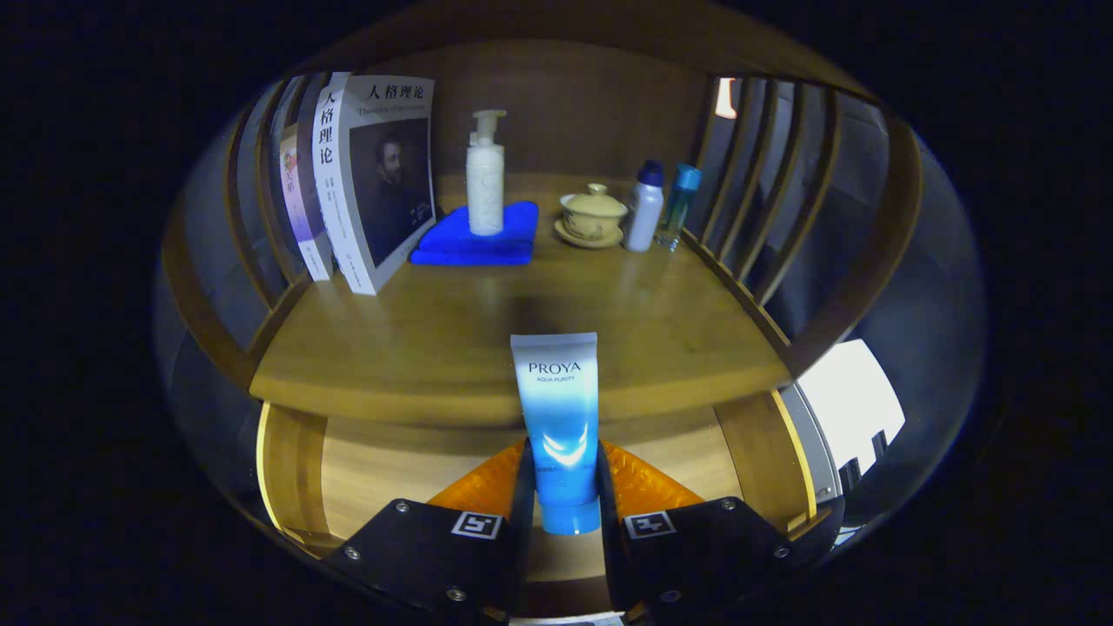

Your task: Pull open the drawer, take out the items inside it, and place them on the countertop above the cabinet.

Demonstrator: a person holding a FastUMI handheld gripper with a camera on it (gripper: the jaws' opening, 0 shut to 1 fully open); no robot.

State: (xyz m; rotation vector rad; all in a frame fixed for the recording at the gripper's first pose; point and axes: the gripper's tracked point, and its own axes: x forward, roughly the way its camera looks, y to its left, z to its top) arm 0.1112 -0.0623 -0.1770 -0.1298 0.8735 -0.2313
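Note:
My gripper (562,474) is shut on a blue and white tube (558,409), cap end down between the fingers, its flat white end pointing up toward the countertop. The tube hangs over the open wooden drawer (383,469), whose light floor shows below and to the left of the fingers. Just beyond the tube lies the front edge of the wooden countertop (487,348), which stretches away ahead of me.
At the back of the countertop stand books (369,183) on the left, a white pump bottle (485,174) on a folded blue cloth (476,235), a lidded cup on a saucer (593,217), and two small bottles (659,204). Slatted wooden sides (765,191) flank the counter.

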